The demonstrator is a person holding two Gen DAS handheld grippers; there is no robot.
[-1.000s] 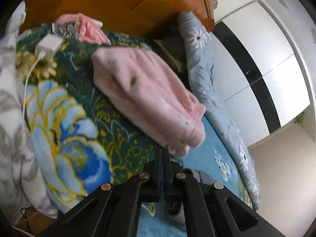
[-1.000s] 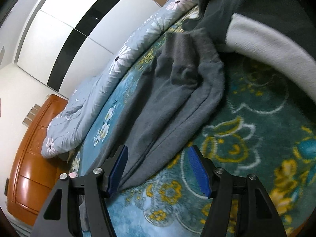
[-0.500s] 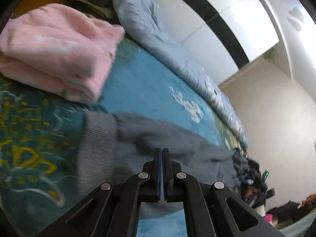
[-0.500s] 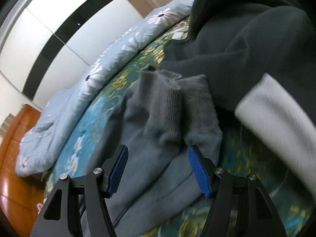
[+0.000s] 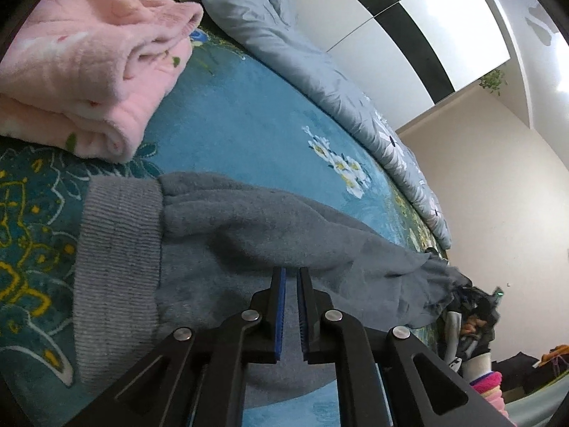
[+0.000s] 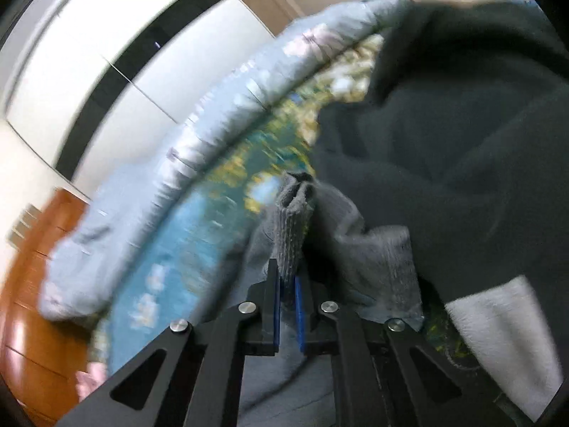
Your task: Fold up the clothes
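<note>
Grey sweatpants [image 5: 231, 235] lie stretched across the teal flowered blanket [image 5: 242, 121], with their ribbed band [image 5: 117, 249] at the left. My left gripper [image 5: 291, 270] rests on them just right of that band, its blue pads a narrow gap apart, with no cloth seen pinched. In the right wrist view, which is blurred by motion, my right gripper [image 6: 287, 277] is shut on a ribbed cuff [image 6: 293, 227] of the grey sweatpants, which stands up from between the pads.
A folded pink garment [image 5: 89, 71] sits at the upper left. A pale blue quilt [image 5: 320, 71] runs along the bed's far side. A dark fleece garment [image 6: 462, 142] with a white panel [image 6: 505, 338] lies right of the cuff. Wooden headboard [image 6: 32, 302] at the left.
My left gripper swung from the pink garment to the grey sweatpants and its pads parted slightly. My right gripper moved up to the cuff and went from wide open to shut on it.
</note>
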